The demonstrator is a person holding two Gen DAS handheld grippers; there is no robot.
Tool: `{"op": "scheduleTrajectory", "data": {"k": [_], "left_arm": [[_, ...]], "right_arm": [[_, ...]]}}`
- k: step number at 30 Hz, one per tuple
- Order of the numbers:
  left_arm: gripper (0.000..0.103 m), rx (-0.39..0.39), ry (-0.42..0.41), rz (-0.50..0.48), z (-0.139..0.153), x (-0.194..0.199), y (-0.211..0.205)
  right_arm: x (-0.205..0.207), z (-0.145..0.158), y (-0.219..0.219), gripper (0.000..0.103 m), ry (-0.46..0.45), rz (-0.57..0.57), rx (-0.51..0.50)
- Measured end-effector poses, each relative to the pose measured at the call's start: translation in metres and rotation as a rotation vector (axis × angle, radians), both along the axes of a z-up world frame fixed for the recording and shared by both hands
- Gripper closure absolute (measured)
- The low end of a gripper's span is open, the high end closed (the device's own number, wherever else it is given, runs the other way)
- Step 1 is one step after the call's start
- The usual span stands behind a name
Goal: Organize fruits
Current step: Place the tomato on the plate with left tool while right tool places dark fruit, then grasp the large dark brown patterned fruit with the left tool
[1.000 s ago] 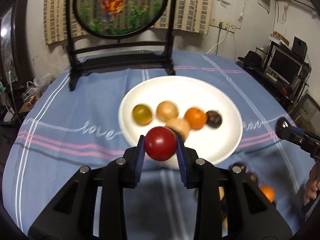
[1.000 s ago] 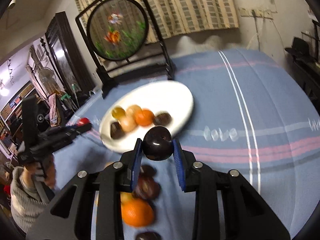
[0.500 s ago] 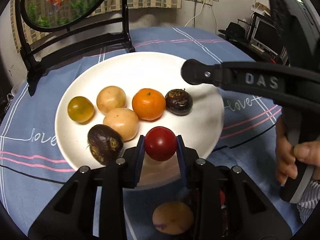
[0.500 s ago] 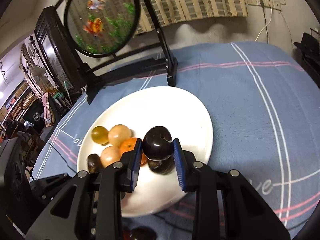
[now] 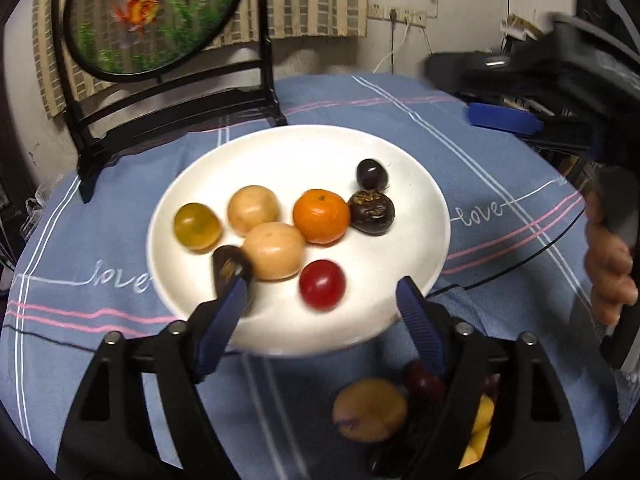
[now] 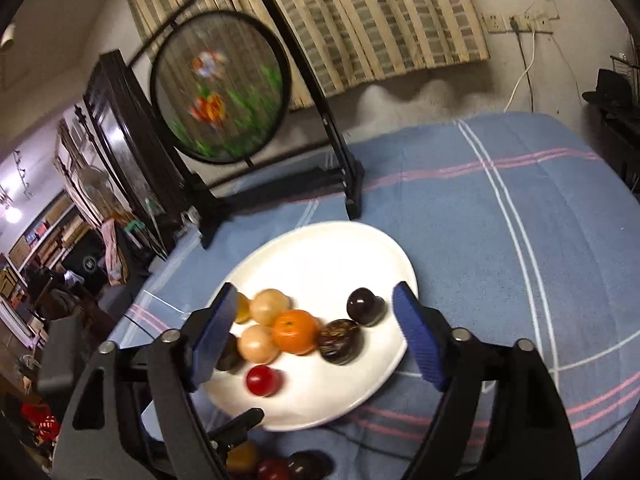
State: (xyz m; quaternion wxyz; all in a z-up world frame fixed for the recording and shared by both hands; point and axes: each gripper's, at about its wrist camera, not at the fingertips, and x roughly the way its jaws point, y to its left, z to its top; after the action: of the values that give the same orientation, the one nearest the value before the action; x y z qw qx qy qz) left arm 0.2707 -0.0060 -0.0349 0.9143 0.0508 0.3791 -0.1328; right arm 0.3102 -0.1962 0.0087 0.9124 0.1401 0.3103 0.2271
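Note:
A white plate (image 5: 416, 184) (image 6: 320, 248) on the blue tablecloth holds several fruits. A red tomato (image 5: 322, 290) (image 6: 262, 379) lies near its front edge, and a dark plum (image 5: 372, 173) (image 6: 362, 305) lies at the right. An orange (image 5: 321, 216) (image 6: 295, 330), two tan fruits, a green-yellow one and two dark wrinkled ones lie between. My left gripper (image 5: 322, 312) is open and empty just behind the tomato. My right gripper (image 6: 314, 340) is open and empty above the plate.
Loose fruits (image 5: 370, 408) (image 6: 276, 466) lie on the cloth in front of the plate. A black stand with a round fish screen (image 5: 152, 16) (image 6: 220, 88) stands behind the plate. The right gripper's body and a hand (image 5: 608, 256) are at the right.
Both grippers opened. The left let go of the red tomato and the right let go of the dark plum; both fruits now lie on the plate. Both grippers drew back.

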Motion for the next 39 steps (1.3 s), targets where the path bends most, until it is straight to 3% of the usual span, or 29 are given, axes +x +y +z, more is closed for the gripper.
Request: {"op": "scheduleTrajectory", "data": {"k": [2, 5, 10, 13, 15, 24, 27, 30, 34, 39], "left_arm": [[0.023, -0.02, 0.013, 0.003, 0.0, -0.01, 0.008], [0.023, -0.005, 0.031, 0.007, -0.008, -0.033, 0.014], [0.021, 0.001, -0.004, 0.026, -0.008, -0.051, 0.018], [0.02, -0.063, -0.038, 0.006, 0.001, -0.065, 0.024], [0.014, -0.075, -0.058, -0.018, 0.005, -0.076, 0.022], [0.013, 0.013, -0.054, -0.131, -0.01, -0.084, -0.019], [0.01, 0.128, -0.027, -0.075, -0.028, -0.071, -0.027], [0.008, 0.083, -0.002, -0.024, -0.025, -0.064, -0.009], [0.008, 0.073, 0.027, 0.117, -0.025, -0.057, 0.031], [0.008, 0.03, 0.027, 0.155, -0.025, -0.069, 0.059]], "right_arm": [[-0.019, 0.006, -0.005, 0.005, -0.028, -0.009, 0.013], [-0.047, -0.002, -0.015, 0.005, -0.03, 0.006, 0.017], [-0.081, -0.024, -0.045, 0.005, 0.028, -0.03, 0.051], [-0.086, -0.027, -0.056, 0.005, 0.044, -0.057, 0.066], [-0.087, -0.027, -0.061, 0.004, 0.047, -0.085, 0.079], [-0.082, -0.031, -0.066, 0.004, 0.096, -0.097, 0.125], [-0.084, -0.03, -0.067, 0.004, 0.096, -0.093, 0.13], [-0.085, -0.029, -0.068, 0.004, 0.092, -0.092, 0.133], [-0.086, -0.027, -0.07, 0.004, 0.086, -0.095, 0.141], [-0.088, -0.024, -0.07, 0.004, 0.084, -0.08, 0.156]]}}
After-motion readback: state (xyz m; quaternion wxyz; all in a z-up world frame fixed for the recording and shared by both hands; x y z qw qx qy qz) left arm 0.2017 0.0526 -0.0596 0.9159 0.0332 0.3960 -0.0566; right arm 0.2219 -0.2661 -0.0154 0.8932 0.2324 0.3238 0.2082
